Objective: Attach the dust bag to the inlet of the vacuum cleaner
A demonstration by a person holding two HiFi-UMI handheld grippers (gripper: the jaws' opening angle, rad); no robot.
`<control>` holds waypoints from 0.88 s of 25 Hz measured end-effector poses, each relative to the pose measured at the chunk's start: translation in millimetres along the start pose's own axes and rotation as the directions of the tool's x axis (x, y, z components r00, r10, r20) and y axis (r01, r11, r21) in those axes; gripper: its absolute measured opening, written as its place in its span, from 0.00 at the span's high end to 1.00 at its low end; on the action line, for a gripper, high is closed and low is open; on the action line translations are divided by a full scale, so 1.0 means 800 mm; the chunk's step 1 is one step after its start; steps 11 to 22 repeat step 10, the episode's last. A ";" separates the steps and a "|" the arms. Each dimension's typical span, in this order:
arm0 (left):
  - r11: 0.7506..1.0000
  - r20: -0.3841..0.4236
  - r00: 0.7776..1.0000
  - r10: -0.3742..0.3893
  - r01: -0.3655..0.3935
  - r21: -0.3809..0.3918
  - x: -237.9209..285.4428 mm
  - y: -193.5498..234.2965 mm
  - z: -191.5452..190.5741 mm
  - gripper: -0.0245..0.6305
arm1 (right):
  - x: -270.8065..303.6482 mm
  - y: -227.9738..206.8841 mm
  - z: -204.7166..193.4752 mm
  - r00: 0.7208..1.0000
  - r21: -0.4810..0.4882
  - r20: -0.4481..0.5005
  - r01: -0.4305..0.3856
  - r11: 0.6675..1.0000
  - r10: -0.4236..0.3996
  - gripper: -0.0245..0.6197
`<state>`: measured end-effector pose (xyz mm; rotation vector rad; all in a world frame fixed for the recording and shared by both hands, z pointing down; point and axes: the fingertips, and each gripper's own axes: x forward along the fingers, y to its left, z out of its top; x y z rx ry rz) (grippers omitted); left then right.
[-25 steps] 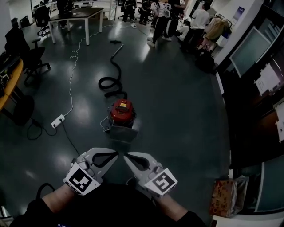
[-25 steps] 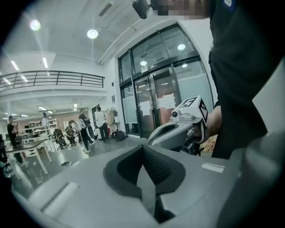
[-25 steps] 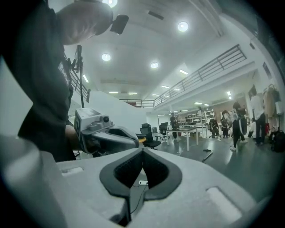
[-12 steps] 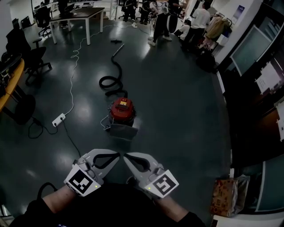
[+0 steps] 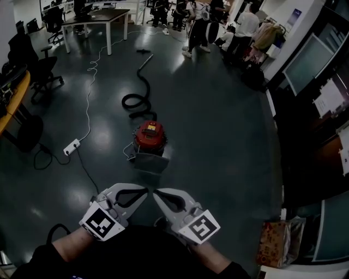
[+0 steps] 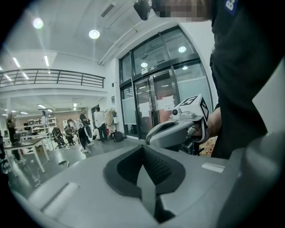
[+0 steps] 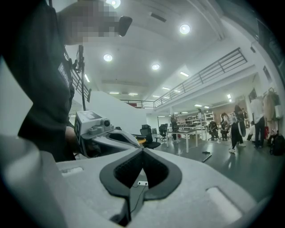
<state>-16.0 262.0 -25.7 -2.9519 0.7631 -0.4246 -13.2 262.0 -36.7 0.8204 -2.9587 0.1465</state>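
A red vacuum cleaner stands on the dark floor in the head view, with a grey dust bag lying against its near side. A black hose curls away from it toward the back. My left gripper and right gripper are held close to my body, well short of the vacuum, tips almost meeting. Both are shut with nothing between the jaws. In the left gripper view the left gripper faces the right one; in the right gripper view the right gripper faces the left one.
A white power strip with its cable lies left of the vacuum. Office chairs and a table stand at the back left. Several people stand at the far end. A patterned bag sits at the lower right by glass doors.
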 end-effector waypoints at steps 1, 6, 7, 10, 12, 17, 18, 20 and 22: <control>1.000 -0.001 1.000 -0.001 0.001 0.002 0.000 0.000 0.000 0.96 | 0.001 0.000 0.000 1.000 -0.002 -0.001 -0.001 1.000 0.001 0.96; 1.000 0.003 1.000 -0.003 0.003 0.004 0.001 0.001 -0.006 0.96 | 0.002 -0.002 -0.004 1.000 -0.005 -0.012 0.000 1.000 0.000 0.96; 1.000 0.004 1.000 -0.003 0.003 0.008 0.001 0.002 -0.009 0.96 | 0.002 -0.003 -0.004 1.000 -0.004 -0.014 0.001 1.000 -0.001 0.96; 1.000 0.004 1.000 -0.005 0.005 0.013 0.000 0.003 -0.005 0.96 | 0.003 -0.003 -0.003 1.000 -0.008 -0.015 -0.001 1.000 0.001 0.96; 1.000 0.004 1.000 -0.005 0.005 0.013 0.000 0.003 -0.005 0.96 | 0.003 -0.003 -0.003 1.000 -0.008 -0.015 -0.001 1.000 0.001 0.96; 1.000 0.004 1.000 -0.005 0.005 0.013 0.000 0.003 -0.005 0.96 | 0.003 -0.003 -0.003 1.000 -0.008 -0.015 -0.001 1.000 0.001 0.96; 1.000 0.004 1.000 -0.005 0.005 0.013 0.000 0.003 -0.005 0.96 | 0.003 -0.003 -0.003 1.000 -0.008 -0.015 -0.001 1.000 0.001 0.96; 1.000 0.004 1.000 -0.005 0.005 0.013 0.000 0.003 -0.005 0.96 | 0.003 -0.003 -0.003 1.000 -0.008 -0.015 -0.001 1.000 0.001 0.96; 1.000 0.004 1.000 -0.005 0.005 0.013 0.000 0.003 -0.005 0.96 | 0.003 -0.003 -0.003 1.000 -0.008 -0.015 -0.001 1.000 0.001 0.96</control>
